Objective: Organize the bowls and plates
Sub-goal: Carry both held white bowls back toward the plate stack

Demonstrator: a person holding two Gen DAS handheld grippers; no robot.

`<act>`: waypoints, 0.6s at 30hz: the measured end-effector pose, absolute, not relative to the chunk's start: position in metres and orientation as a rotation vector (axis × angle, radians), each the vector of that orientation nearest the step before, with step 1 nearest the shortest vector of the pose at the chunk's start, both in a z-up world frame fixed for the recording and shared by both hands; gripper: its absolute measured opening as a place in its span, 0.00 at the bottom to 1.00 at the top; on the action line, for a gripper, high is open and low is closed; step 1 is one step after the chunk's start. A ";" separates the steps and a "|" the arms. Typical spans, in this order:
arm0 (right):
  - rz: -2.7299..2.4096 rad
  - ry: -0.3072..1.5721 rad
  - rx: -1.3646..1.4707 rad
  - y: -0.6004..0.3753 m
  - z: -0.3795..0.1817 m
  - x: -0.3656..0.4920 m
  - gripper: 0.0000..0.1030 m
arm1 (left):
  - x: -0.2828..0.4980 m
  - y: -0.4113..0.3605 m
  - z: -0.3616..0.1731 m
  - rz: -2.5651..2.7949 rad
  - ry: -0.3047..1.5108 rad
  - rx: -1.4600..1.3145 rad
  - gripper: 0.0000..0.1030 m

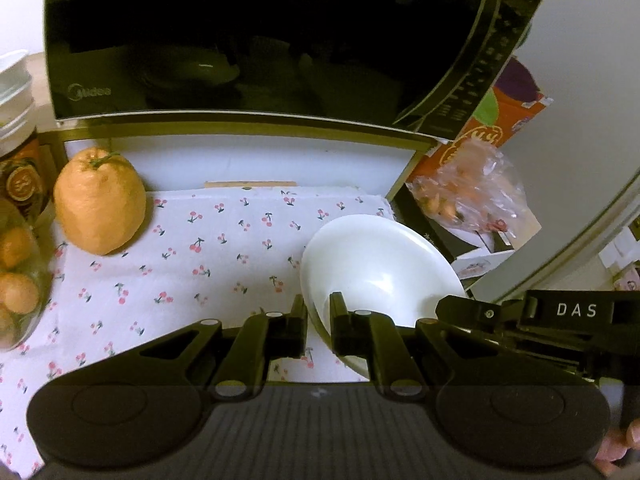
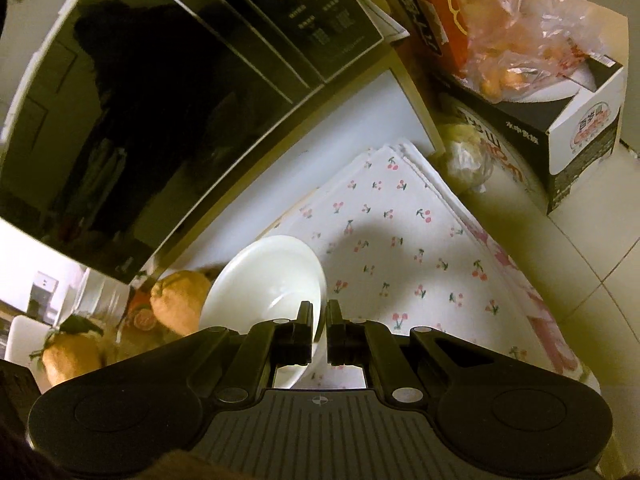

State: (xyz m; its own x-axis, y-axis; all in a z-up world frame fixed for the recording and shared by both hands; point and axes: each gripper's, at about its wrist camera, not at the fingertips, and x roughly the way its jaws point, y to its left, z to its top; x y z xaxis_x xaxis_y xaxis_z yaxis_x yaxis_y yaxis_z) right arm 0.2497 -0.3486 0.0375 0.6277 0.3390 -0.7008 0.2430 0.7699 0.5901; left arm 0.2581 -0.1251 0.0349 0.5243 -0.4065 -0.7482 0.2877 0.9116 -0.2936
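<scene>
Cherry-print cloth, microwave behind, orange beside

Left tongs, right tongs clamped, angled downward.

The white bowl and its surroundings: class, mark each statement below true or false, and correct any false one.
1. Both grippers are clamped on the white bowl. True: left gripper, right gripper.
2. The bowl holds soup. False: it is empty.
3. The cloth has a cherry print. True.
4. A green apple sits on the cloth. False: it is a large orange citrus fruit.
5. The microwave stands with its door wide open. False: the door is closed.
</scene>
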 end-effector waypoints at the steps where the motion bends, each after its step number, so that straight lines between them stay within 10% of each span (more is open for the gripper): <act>1: 0.061 0.909 0.716 -0.348 0.040 0.245 0.07 | 0.253 -0.124 0.038 -0.418 0.927 -0.137 0.10; 18: 0.076 0.922 0.738 -0.328 0.042 0.154 0.08 | 0.168 -0.096 0.037 -0.411 0.944 -0.205 0.10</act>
State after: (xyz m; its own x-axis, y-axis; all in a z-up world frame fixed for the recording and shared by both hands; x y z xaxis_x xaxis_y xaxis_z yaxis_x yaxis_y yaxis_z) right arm 0.1537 -0.3284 0.0418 0.6201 0.3618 -0.6961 0.2430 0.7551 0.6089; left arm 0.1676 -0.0956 0.0369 0.5169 -0.4277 -0.7416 0.2514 0.9039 -0.3461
